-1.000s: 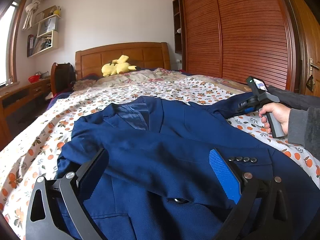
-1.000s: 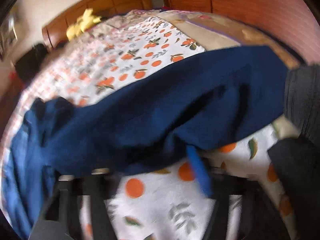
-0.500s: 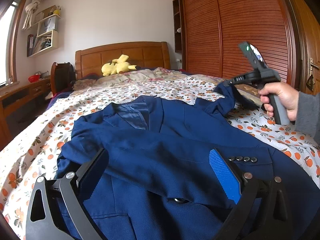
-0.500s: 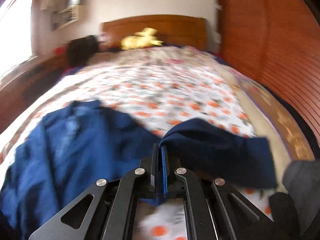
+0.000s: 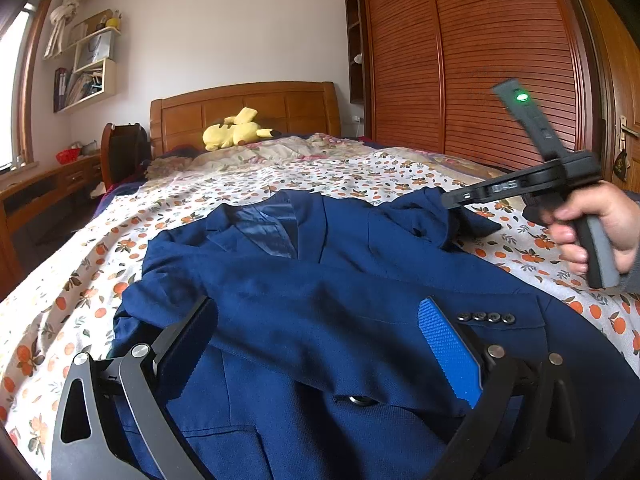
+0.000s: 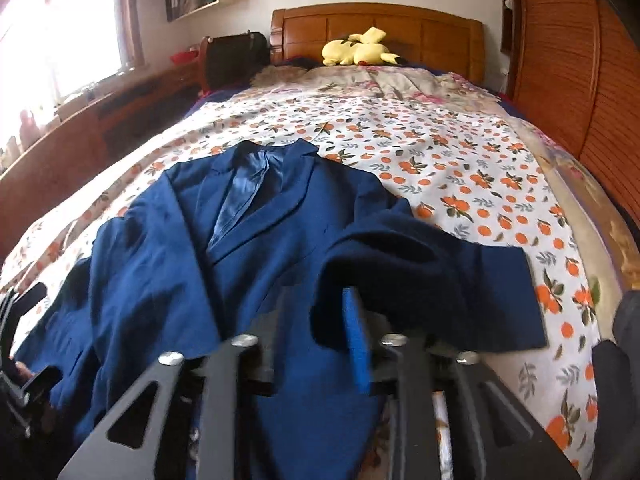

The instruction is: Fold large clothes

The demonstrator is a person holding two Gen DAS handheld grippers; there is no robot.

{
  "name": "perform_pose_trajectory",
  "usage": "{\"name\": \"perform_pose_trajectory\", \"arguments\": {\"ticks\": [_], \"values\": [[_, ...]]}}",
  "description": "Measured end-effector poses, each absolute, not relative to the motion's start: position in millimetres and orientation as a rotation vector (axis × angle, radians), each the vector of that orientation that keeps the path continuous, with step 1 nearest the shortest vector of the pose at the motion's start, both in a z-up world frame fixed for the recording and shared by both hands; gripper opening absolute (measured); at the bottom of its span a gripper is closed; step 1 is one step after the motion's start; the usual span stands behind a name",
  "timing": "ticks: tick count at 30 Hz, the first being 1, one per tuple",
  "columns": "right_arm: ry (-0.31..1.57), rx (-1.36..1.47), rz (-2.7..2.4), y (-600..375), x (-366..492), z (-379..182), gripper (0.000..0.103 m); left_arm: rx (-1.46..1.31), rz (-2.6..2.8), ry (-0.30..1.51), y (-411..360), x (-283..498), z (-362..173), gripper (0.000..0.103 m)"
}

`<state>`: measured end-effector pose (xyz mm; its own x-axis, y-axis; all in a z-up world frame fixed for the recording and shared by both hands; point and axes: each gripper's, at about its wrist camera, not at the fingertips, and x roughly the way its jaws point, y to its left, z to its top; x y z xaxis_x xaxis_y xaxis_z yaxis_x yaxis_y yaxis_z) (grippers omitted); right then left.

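Navy jacket (image 5: 320, 300) lies face-up, lapels open, on the floral bed (image 5: 100, 280), one sleeve (image 5: 432, 216) raised at 2 o'clock; left gripper (image 5: 320, 344) hovers agape, right gripper (image 6: 316, 320) parted around sleeve cloth, contact unclear; only left view shows cuff buttons (image 5: 485, 317).

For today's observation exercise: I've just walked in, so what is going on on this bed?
A person with a gripper in each hand is folding a navy blazer spread face up on the flowered bedspread. One sleeve already lies folded across the chest. The right gripper has the other sleeve draped over its fingers, lifted toward the jacket body; whether it is pinched I cannot tell. The left gripper hovers open over the jacket's lower front.
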<state>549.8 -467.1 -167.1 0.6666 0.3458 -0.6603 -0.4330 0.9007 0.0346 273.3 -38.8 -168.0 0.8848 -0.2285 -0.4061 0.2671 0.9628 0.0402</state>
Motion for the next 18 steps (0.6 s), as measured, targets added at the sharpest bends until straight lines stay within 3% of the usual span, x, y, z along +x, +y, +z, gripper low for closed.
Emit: {"name": "perform_pose_trajectory", "arguments": {"ticks": [5, 15, 18], "values": [[0.687, -0.153, 0.364, -488.3, 541.0, -159.9, 0.055, 0.097, -0.258, 0.41, -38.8, 273.8, -167.9, 0.101], [0.785, -0.185, 0.178, -538.5, 589.6, -198.9, 0.056, 0.095, -0.259, 0.417, -39.1, 273.9, -169.2, 0.101], [0.83, -0.194, 0.14, -548.8, 603.9, -218.1, 0.061, 0.095, -0.259, 0.416, -39.2, 274.0, -169.1, 0.101]]}}
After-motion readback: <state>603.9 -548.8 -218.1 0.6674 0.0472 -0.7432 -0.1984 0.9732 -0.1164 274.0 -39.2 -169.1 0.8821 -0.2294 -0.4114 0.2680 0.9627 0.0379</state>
